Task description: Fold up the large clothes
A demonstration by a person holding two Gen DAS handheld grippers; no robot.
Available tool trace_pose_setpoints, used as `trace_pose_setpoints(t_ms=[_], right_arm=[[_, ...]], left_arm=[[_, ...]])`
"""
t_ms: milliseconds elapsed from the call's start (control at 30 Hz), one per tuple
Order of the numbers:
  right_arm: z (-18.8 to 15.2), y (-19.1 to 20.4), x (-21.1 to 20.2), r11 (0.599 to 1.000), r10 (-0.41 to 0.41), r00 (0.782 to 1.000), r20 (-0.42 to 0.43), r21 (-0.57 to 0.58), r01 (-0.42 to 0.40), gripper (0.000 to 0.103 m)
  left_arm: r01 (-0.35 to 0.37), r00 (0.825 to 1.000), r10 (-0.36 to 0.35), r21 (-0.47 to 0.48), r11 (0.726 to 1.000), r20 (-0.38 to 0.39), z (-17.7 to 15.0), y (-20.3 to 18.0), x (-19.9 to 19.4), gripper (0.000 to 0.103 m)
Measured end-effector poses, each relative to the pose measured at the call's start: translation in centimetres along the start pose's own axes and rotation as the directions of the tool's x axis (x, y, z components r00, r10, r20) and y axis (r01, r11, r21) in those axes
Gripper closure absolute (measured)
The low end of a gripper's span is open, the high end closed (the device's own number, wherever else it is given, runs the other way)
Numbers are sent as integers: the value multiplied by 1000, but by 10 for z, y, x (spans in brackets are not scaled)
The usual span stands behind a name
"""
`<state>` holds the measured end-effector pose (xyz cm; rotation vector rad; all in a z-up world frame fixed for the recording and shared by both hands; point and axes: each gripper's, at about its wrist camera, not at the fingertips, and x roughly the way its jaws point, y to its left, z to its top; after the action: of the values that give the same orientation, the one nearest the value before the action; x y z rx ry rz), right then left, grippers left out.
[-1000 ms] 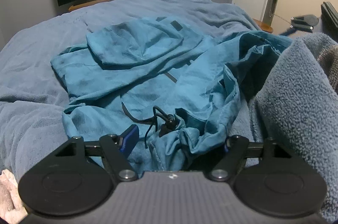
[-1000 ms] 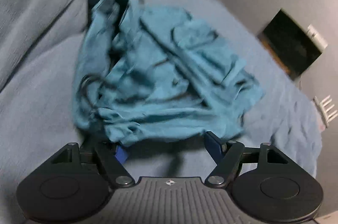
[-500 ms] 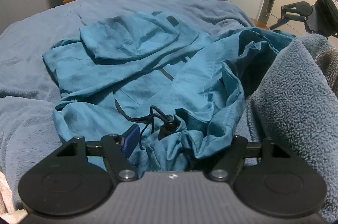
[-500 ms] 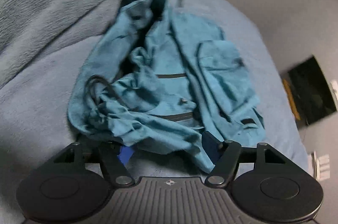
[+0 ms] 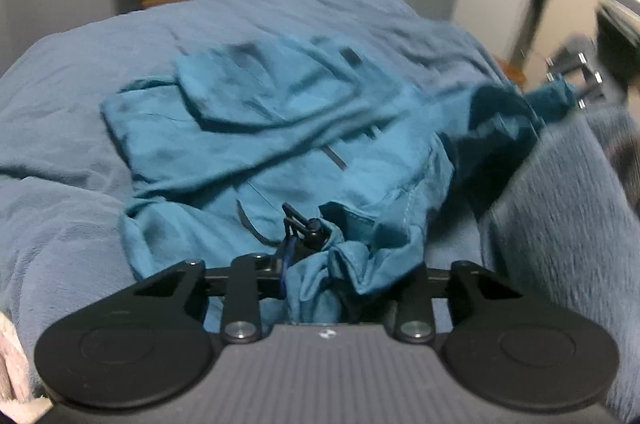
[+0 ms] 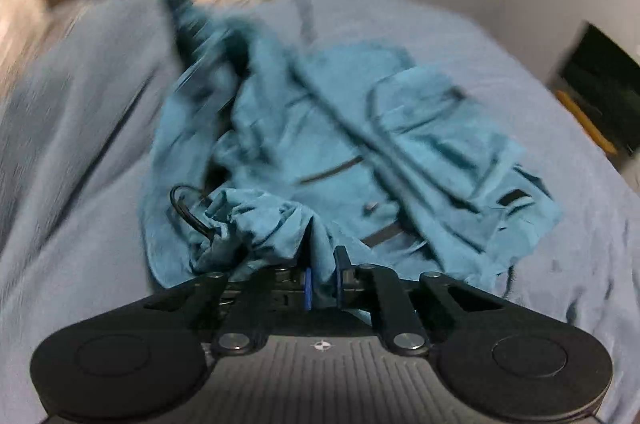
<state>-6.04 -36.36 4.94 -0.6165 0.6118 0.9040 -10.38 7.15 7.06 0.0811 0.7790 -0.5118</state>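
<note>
the teal jacket (image 5: pixel 280 144) lies crumpled mid-frame on the blue bedspread (image 5: pixel 60 224). both sets of jaws have just been closing with fabric between them. the right gripper (image 6: pixel 322 284) now clamps the hem at lower centre of its frame. the left gripper (image 5: pixel 316 288) grips bunched hem near the drawcord (image 5: pixel 300 224). judgement: both hem corners are secured, so the garment can be lifted and spread flat.

two wrist fisheyes angled down, close over the same teal jacket (image 5: pixel 280 144) from opposite bed (image 5: pixel 60 152) sides
</note>
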Motion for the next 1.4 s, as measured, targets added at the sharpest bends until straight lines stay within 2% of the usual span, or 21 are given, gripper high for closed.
trace_pose_setpoints(t_ms=[133, 267, 500, 633, 700, 833, 933, 1067, 1167, 1233, 1300, 1400], right_arm=[[4, -18, -6, 989, -87, 991, 98, 126, 74, 94], [12, -44, -7, 959, -181, 971, 156, 248, 139, 95], [26, -104, 3, 853, -357, 908, 220, 473, 221, 95], [28, -144, 30, 771, -442, 870, 219, 588, 244, 96], [27, -165, 55, 736, -471, 860, 195, 624, 262, 96], [24, -210, 100, 671, -481, 863, 157, 699, 247, 98], [23, -248, 139, 613, -502, 853, 140, 754, 237, 98], [25, -281, 185, 558, -579, 810, 95, 770, 309, 99], [24, -308, 212, 497, -599, 796, 84, 818, 288, 99], [23, -325, 227, 467, -608, 790, 79, 840, 276, 99], [22, -340, 244, 456, -622, 781, 52, 835, 308, 100], [13, -358, 271, 444, -612, 790, 17, 835, 326, 100]], left_arm=[[-19, 999, 22, -79, 997, 36, 16, 22, -1, 79], [-44, 996, 52, -109, 993, 71, 37, 39, 2, 80], [-105, 978, 124, -119, 987, 168, 86, 74, 19, 81], [-134, 968, 151, -94, 987, 201, 117, 91, 46, 82], [-145, 969, 160, -93, 985, 190, 129, 99, 63, 83], [-180, 971, 190, -81, 980, 148, 152, 122, 103, 84], [-198, 966, 211, -100, 975, 147, 171, 141, 130, 84], [-229, 958, 243, -106, 968, 152, 198, 161, 163, 84], [-264, 953, 271, -73, 962, 137, 223, 177, 190, 84], [-267, 958, 272, -70, 961, 93, 236, 192, 211, 84], [-270, 961, 274, -78, 960, 39, 242, 208, 235, 84], [-279, 960, 276, -62, 958, -54, 239, 222, 273, 83]])
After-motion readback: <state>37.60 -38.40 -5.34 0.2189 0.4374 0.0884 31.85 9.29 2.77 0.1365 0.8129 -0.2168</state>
